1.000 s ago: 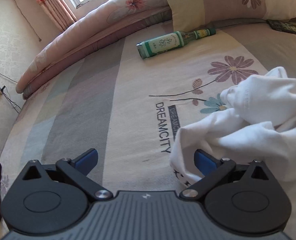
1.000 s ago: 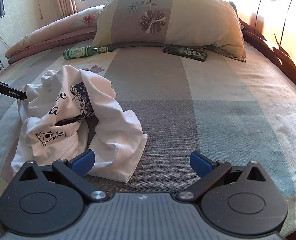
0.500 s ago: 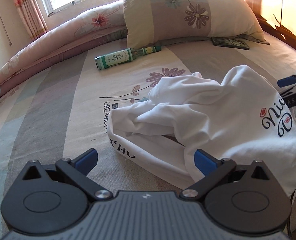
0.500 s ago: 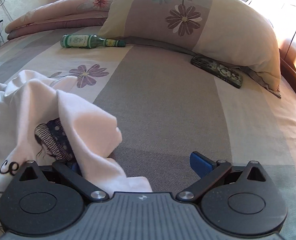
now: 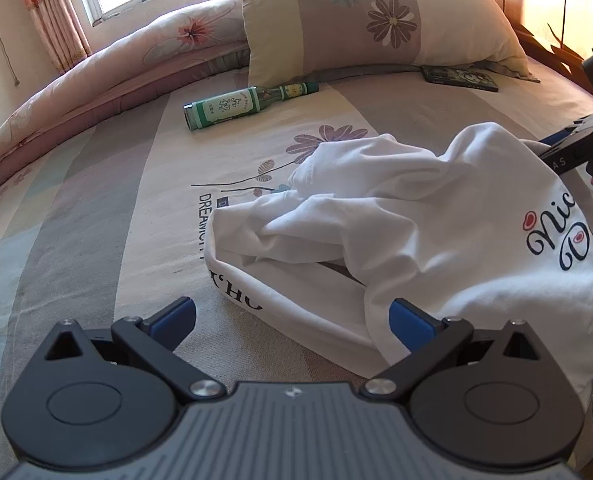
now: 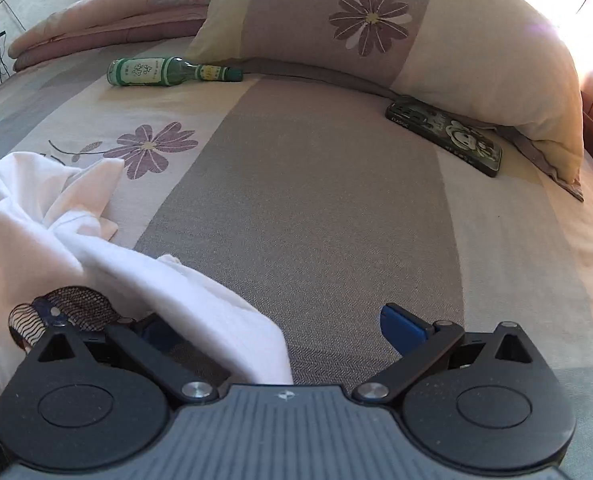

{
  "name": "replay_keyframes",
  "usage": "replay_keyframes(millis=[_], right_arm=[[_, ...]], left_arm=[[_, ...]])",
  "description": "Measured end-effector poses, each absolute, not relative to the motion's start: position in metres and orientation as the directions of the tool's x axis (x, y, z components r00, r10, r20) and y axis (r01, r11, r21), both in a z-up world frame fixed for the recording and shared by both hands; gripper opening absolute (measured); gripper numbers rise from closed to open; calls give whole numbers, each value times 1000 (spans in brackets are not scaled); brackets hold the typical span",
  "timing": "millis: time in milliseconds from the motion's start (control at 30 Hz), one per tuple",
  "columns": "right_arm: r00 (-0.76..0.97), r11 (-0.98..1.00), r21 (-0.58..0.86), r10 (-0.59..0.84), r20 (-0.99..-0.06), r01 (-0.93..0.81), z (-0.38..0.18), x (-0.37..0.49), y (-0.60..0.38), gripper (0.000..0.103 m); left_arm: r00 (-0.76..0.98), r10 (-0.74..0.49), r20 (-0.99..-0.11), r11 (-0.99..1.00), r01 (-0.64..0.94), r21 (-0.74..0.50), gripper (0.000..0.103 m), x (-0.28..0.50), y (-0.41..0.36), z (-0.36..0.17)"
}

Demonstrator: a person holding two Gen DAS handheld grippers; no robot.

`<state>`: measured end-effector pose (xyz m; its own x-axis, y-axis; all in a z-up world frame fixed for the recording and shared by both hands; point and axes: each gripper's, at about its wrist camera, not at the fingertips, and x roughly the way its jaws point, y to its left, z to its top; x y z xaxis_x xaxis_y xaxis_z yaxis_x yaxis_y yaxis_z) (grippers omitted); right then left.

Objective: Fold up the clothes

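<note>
A crumpled white T-shirt (image 5: 424,216) with dark printed lettering lies heaped on the striped bed sheet (image 5: 96,208). My left gripper (image 5: 292,316) is open at the shirt's near edge, its right finger against the cloth and its left finger over bare sheet. In the right wrist view the same shirt (image 6: 56,232) fills the lower left. My right gripper (image 6: 280,328) is open, and a fold of the shirt drapes over its left finger, hiding most of it. The right gripper also shows at the far right edge of the left wrist view, beyond the shirt.
A green glass bottle (image 5: 248,104) lies on its side behind the shirt. A large flowered pillow (image 5: 368,20) and a rolled pink quilt (image 5: 108,76) sit at the head of the bed. A dark phone case (image 6: 448,136) rests beside the pillow. The wooden headboard (image 5: 556,4) stands at the right.
Both grippers moved in on the shirt. The left view swung right, bringing the shirt centre. The right gripper dropped low, and cloth now covers its left finger.
</note>
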<state>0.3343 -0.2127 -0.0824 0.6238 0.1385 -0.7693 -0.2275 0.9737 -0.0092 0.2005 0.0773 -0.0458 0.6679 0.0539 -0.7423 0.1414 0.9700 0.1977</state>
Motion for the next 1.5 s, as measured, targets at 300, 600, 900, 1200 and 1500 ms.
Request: replay_keyframes(millis=[300, 600, 900, 1200, 1500], right_arm=[[679, 980, -159, -199, -707, 122, -70, 366, -314, 103], [595, 921, -265, -387, -705, 285, -78, 384, -388, 103], [631, 999, -46, -48, -774, 20, -53, 321, -338, 103], [617, 957, 202, 288, -732, -206, -34, 227, -252, 103], [640, 946, 228, 323, -697, -230, -38, 185, -223, 103]], left_arm=[[653, 98, -751, 969, 108, 221, 102, 205, 91, -49], [655, 92, -750, 964, 129, 231, 102, 216, 85, -48], [664, 36, -747, 963, 176, 203, 102, 222, 66, -45], [637, 11, -771, 972, 173, 156, 102, 261, 55, -54], [512, 302, -804, 929, 32, 370, 103, 305, 92, -100]])
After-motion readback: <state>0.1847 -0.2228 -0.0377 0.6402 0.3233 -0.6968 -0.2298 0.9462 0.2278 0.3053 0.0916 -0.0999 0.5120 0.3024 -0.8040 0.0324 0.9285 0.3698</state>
